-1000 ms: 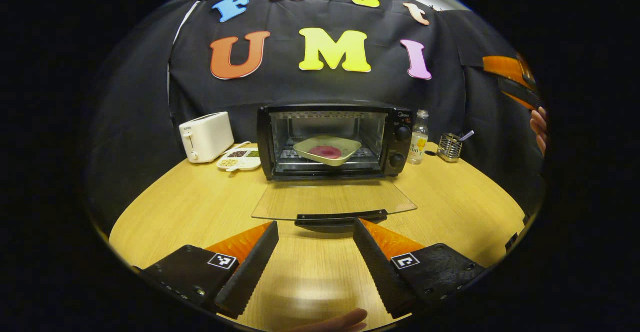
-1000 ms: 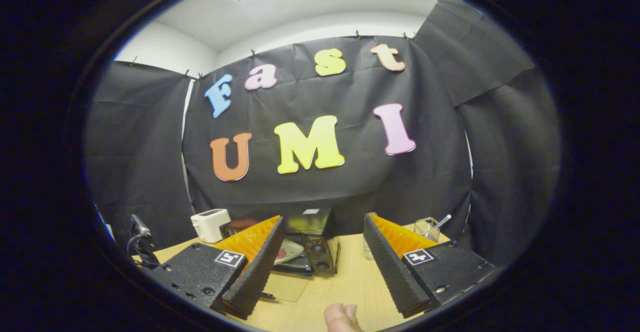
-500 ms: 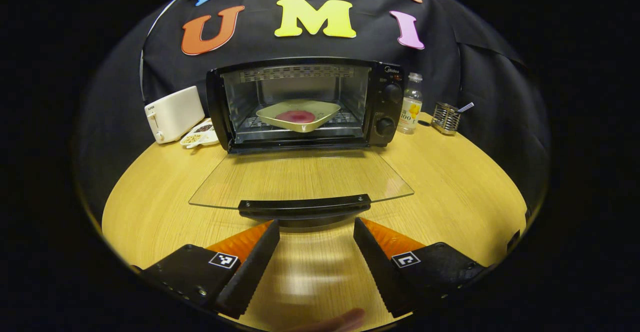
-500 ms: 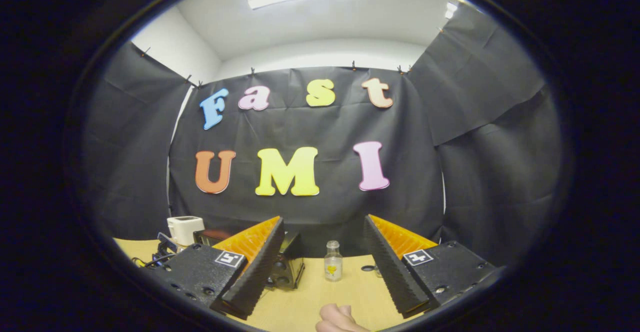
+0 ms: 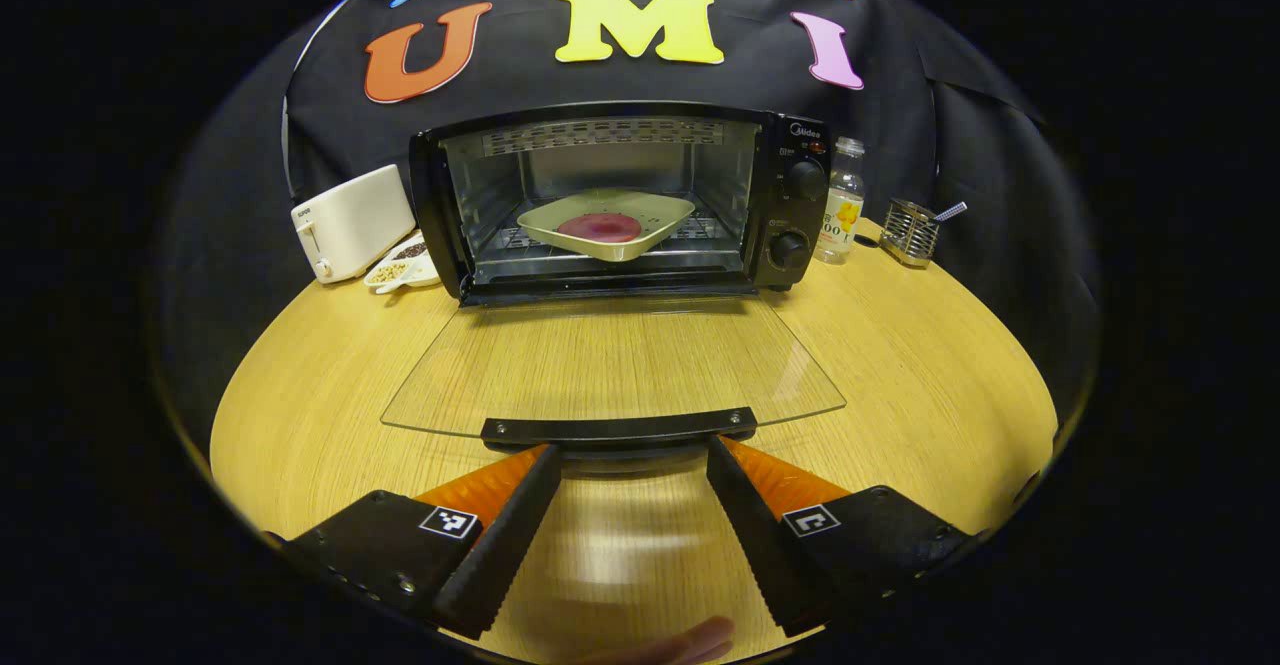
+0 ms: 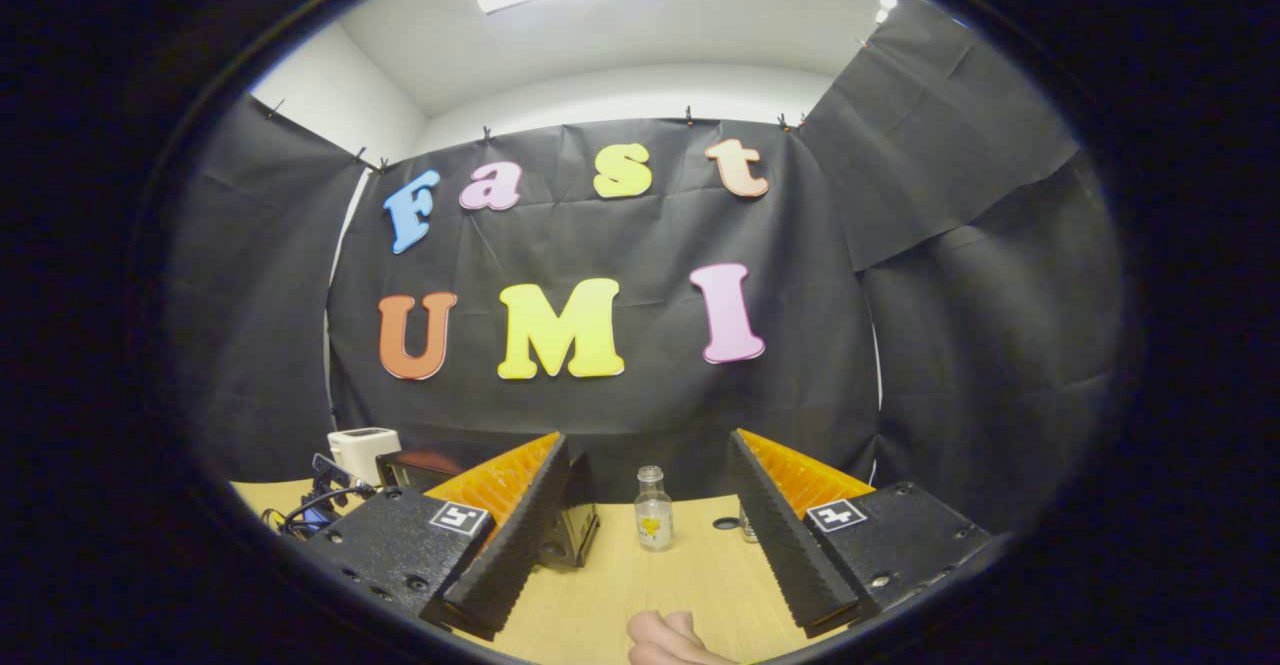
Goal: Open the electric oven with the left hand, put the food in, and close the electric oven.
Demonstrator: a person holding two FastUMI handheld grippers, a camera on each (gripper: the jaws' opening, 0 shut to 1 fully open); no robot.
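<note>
In the left gripper view the black electric oven (image 5: 790,195) stands at the back of the wooden table (image 5: 920,375). Its glass door (image 5: 610,365) lies flat, swung down toward me, with the dark handle (image 5: 618,428) at the near edge. Inside on the rack sits a pale square plate (image 5: 606,222) holding a dark red round of food (image 5: 600,227). My left gripper (image 5: 632,450) is open, its fingertips just short of the door handle, one on either side. My right gripper (image 6: 648,450) is open and held high, with part of the oven (image 6: 572,530) behind its left finger.
A white toaster (image 5: 350,222) and a divided dish of grains (image 5: 402,267) stand left of the oven. A small bottle (image 5: 843,202) and a wire holder (image 5: 910,232) stand right of it. A fingertip (image 5: 680,643) shows at the bottom edge.
My left gripper moved forward and lower until its fingertips reached the door handle. The right gripper rose and turned away from the oven, then held nearly still.
</note>
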